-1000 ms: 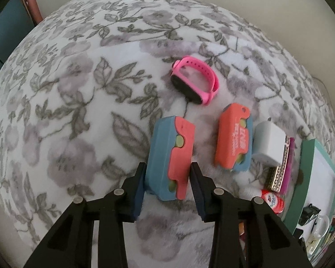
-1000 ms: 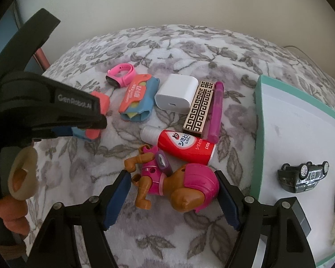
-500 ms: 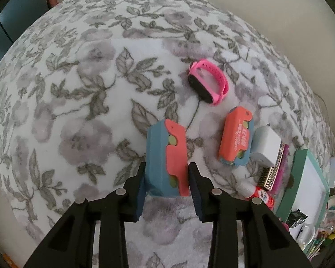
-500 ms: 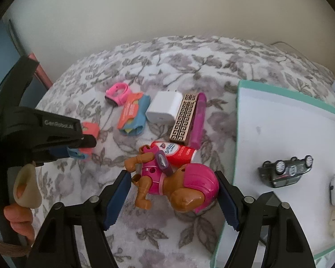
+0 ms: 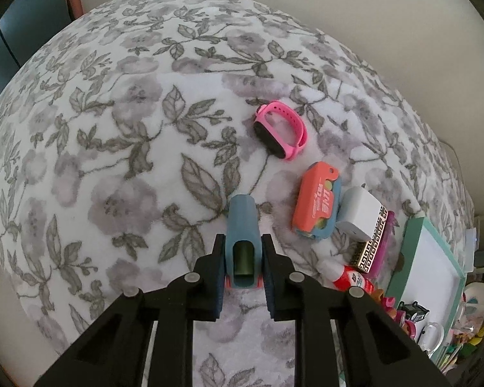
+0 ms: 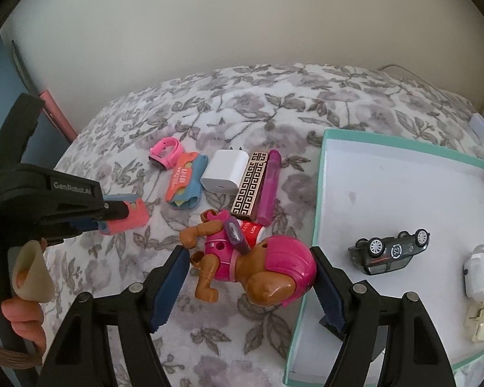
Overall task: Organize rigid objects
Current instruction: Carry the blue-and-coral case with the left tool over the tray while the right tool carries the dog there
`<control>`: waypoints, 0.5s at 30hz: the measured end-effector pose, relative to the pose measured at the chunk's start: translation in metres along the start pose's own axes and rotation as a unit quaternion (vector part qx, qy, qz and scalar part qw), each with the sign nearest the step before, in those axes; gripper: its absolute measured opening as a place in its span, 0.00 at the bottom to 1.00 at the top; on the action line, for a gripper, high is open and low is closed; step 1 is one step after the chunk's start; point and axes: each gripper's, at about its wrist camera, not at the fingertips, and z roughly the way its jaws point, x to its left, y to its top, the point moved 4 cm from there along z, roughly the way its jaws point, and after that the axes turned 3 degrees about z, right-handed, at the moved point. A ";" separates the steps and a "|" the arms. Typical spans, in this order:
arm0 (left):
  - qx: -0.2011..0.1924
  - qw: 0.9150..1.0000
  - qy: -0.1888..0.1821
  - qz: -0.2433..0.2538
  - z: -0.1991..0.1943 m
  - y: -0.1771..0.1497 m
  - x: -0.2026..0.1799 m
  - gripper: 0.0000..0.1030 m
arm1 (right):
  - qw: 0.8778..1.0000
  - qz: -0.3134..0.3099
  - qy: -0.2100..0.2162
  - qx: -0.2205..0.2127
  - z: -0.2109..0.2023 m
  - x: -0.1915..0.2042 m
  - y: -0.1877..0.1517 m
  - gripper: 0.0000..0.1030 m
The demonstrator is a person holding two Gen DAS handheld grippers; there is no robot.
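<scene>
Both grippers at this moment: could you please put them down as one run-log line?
left gripper: jaws closing on blue-and-coral case | right gripper: jaws around pink toy dog | teal tray: toy car inside

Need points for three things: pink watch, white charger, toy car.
pink watch (image 5: 280,130): left wrist view, on its dark face.
white charger (image 6: 224,174): right wrist view, on its white top face.
toy car (image 6: 391,251): right wrist view, on its upturned underside, in the tray.
</scene>
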 end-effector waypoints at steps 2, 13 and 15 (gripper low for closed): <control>0.001 1.000 -0.004 -0.003 -0.001 0.001 0.001 0.20 | 1.000 0.003 0.000 -0.002 -0.001 -0.002 0.001 0.74; -0.017 1.000 -0.021 -0.009 -0.019 0.006 -0.001 0.20 | 1.000 0.011 0.004 -0.010 -0.007 -0.005 0.003 0.74; -0.021 0.999 -0.033 -0.011 -0.025 0.007 -0.004 0.20 | 1.000 0.011 0.005 -0.017 -0.012 -0.005 0.006 0.74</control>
